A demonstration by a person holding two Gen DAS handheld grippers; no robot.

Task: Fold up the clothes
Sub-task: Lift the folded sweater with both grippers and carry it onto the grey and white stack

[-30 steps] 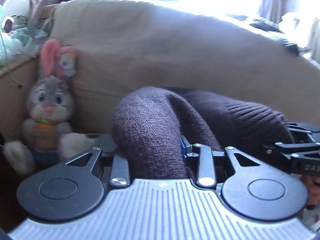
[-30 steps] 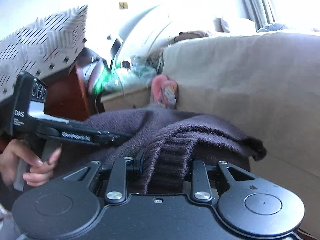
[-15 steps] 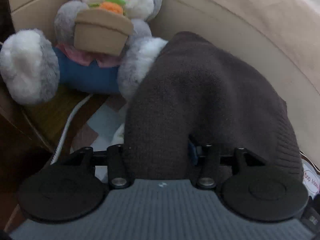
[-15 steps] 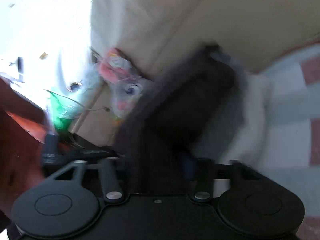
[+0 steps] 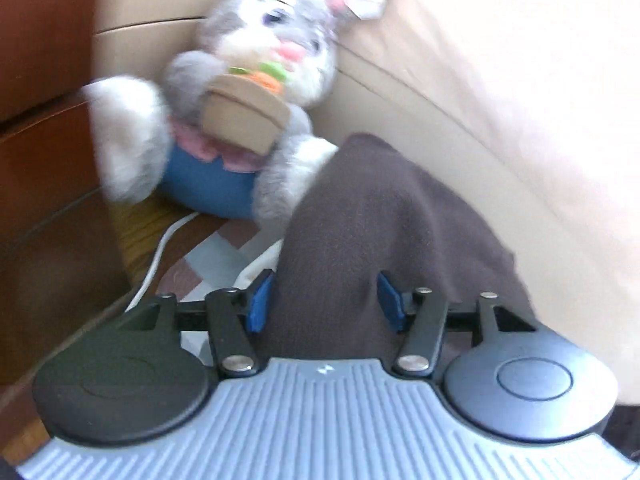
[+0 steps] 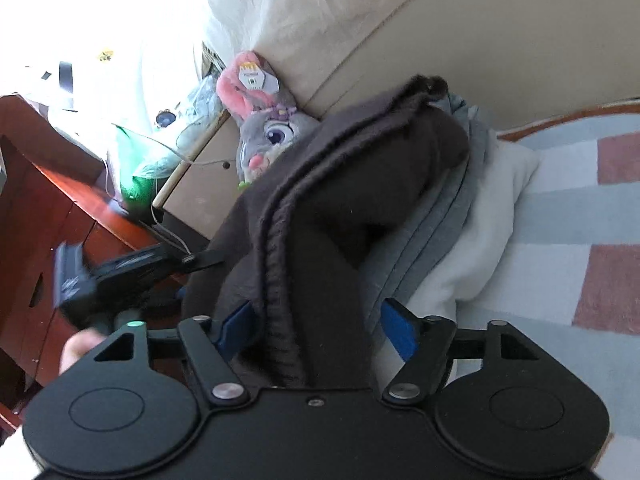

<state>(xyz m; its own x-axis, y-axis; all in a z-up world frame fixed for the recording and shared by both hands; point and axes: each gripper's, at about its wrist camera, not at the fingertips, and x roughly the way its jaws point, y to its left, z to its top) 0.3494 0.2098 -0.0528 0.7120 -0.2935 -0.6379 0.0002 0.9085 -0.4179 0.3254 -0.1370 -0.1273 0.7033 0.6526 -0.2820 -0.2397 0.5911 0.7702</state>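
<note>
While both tongs are opening, the folded dark brown knit sweater [image 6: 344, 208] lies between each pair of blue pads, pads clear of the fabric. Left tongs [image 5: 324, 300] spread; right tongs [image 6: 316, 328] spread wider. Sweater rests atop grey [image 6: 448, 216] and white folded garments [image 6: 480, 232], just beside the grey plush rabbit [image 5: 240, 92].

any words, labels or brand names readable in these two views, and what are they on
No text can be read in either view.
Hang tag on the plush rabbit's ear: has a small printed mark, too small to read.
Left gripper, seen from the right wrist: pale lettering on its side, blurred by motion, unreadable.
Same tag in the left wrist view: blurred, nothing legible.
</note>
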